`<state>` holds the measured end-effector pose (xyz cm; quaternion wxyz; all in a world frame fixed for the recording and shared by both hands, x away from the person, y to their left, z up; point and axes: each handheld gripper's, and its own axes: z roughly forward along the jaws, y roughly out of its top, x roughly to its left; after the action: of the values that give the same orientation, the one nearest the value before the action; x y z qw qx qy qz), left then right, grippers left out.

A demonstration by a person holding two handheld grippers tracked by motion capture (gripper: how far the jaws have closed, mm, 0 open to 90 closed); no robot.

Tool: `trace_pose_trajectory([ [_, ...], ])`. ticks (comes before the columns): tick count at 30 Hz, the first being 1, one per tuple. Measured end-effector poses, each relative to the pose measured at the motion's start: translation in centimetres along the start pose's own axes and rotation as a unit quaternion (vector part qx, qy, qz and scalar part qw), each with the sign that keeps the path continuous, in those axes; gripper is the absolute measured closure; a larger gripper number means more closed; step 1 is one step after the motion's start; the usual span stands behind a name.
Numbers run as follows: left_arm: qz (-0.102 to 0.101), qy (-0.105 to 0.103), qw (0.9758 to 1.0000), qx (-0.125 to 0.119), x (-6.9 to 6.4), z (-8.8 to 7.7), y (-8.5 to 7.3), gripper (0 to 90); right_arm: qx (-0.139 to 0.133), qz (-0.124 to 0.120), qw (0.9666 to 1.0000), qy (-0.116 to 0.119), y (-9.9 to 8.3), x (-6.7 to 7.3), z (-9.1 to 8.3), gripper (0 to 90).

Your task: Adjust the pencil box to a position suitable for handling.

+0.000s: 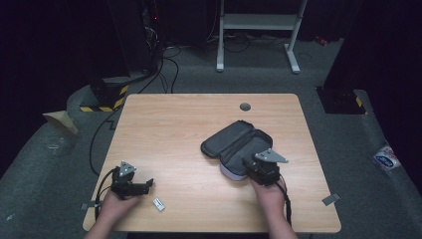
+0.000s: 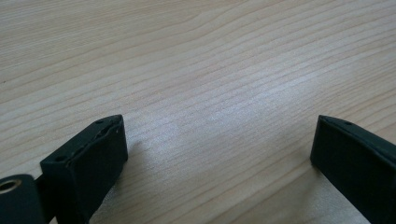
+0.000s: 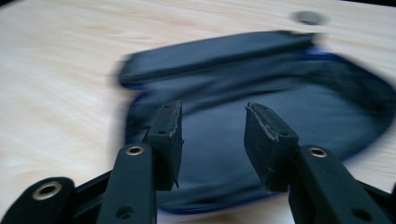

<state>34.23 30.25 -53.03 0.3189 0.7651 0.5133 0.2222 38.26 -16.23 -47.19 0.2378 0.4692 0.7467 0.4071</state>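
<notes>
**Two grippers on the table, one open pouch, nothing clamped**

Two hand-held grippers are at work over a light wooden table (image 1: 199, 124). The left gripper (image 1: 142, 185) lies low near the table's near left corner, held by the person's left hand (image 1: 115, 201). In the left gripper view its jaws stand wide apart with bare wood grain between them; nothing is gripped.

The right gripper (image 1: 251, 167) sits at the near edge of a dark grey zip pouch (image 1: 236, 144), held by the right hand (image 1: 268, 191). The pouch lies right of the table's centre, opened out flat, with its lid half folded away toward the far left and its main half nearer the gripper. A pale rim shows along its near edge in the high view. In the right gripper view the jaws are partly apart, with the pouch's dark inner fabric (image 3: 289, 98) seen beyond and between them. The picture is blurred, and the pads do not appear to press on the fabric. No item is seen held.

A small white object (image 1: 158, 204) lies on the table just right of the left gripper, apart from it. A round grey grommet (image 1: 245, 106) sits in the tabletop beyond the pouch.
</notes>
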Motion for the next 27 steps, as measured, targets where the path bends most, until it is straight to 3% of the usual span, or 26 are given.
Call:
trace_pose_trajectory([
  [6,0.001,0.000,1.0000,0.000,0.0,0.0,0.0,4.4,0.019,0.019,0.9977,-0.062,1.0,-4.9,1.4,55.3],
  [12,0.000,-0.002,1.0000,-0.001,0.0,-0.1,0.0,5.3,0.024,0.037,0.9960,-0.078,1.8,-7.8,2.9,59.9],
  [17,-0.001,-0.002,1.0000,-0.003,0.0,-0.1,-0.1,6.5,0.032,0.053,0.9952,-0.076,2.5,-9.0,4.1,66.7],
  [19,-0.002,-0.002,1.0000,-0.003,0.0,-0.1,-0.1,6.5,0.047,0.059,0.9940,-0.079,2.5,-9.3,4.6,69.1],
  [21,-0.002,-0.003,1.0000,-0.003,0.0,-0.1,-0.1,6.7,0.054,0.054,0.9940,-0.078,2.5,-9.5,5.0,74.8],
  [27,-0.002,-0.004,1.0000,-0.006,0.0,-0.1,-0.1,7.6,0.062,0.046,0.9945,-0.071,1.9,-8.9,4.8,83.7],
])
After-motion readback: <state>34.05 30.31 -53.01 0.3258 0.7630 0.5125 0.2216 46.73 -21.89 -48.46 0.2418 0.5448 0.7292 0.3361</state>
